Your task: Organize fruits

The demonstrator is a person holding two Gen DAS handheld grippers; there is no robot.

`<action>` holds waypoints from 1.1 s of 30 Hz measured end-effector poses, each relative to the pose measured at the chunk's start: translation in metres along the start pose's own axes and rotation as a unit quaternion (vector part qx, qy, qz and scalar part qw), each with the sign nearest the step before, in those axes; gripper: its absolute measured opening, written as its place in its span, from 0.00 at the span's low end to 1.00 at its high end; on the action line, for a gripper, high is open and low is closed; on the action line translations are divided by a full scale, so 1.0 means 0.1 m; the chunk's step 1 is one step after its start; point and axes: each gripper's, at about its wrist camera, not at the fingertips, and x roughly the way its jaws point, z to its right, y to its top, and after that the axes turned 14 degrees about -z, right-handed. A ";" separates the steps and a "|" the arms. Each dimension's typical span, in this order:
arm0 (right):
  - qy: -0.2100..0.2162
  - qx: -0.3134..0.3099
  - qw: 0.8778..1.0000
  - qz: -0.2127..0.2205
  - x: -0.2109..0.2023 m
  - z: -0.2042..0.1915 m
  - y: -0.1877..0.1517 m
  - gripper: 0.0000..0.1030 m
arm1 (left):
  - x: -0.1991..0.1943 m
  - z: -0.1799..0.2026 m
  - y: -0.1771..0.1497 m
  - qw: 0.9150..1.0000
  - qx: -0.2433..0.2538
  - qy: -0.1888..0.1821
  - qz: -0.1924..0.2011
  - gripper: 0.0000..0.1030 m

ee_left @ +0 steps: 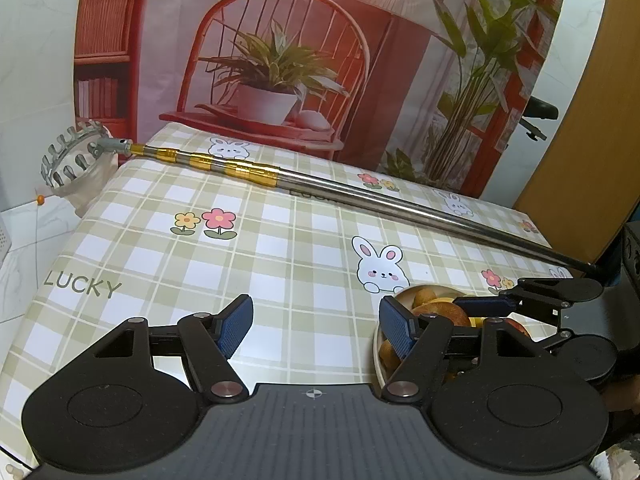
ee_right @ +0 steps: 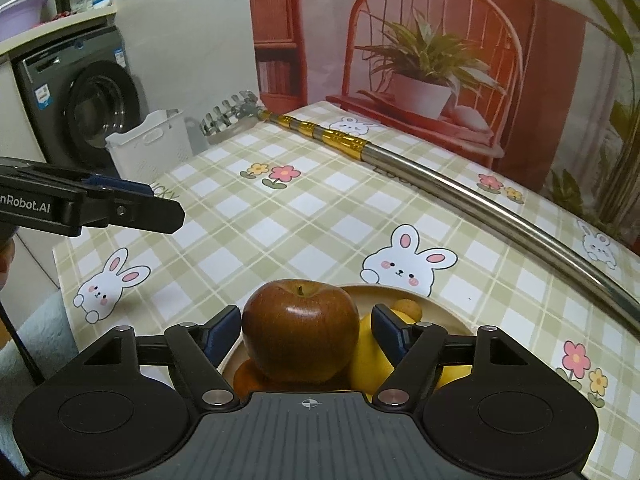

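While your bench [ee_right: 280,232] wears a bunny-print gingham cloth before a washing machine [ee_right: 88,108], left tool [ee_left: 316,328] gapes empty; right tool [ee_right: 306,334] stands apart around the apple [ee_right: 300,332].

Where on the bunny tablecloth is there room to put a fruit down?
Free: the checked cloth between the long metal pole and the fruit bowl, by the pink flower; also the cloth beneath the left claw. Crowded: the bowl, piled with the apple and yellow fruit.
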 end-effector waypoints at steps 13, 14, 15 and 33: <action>-0.014 0.021 0.999 0.026 -0.17 0.00 0.00 0.68 | -0.14 0.10 0.07 1.000 0.012 0.007 0.011 0.74; -0.015 0.028 0.999 0.032 -0.21 0.02 -0.01 0.70 | -0.17 0.13 0.08 1.000 0.015 0.009 0.015 0.76; -0.017 0.036 0.999 0.038 -0.26 0.04 -0.02 0.72 | -0.20 0.17 0.09 1.000 0.019 0.012 0.019 0.78; -0.082 0.156 0.967 0.186 -1.65 0.50 -0.52 1.00 | -0.98 1.08 0.34 0.988 0.088 0.039 0.117 1.00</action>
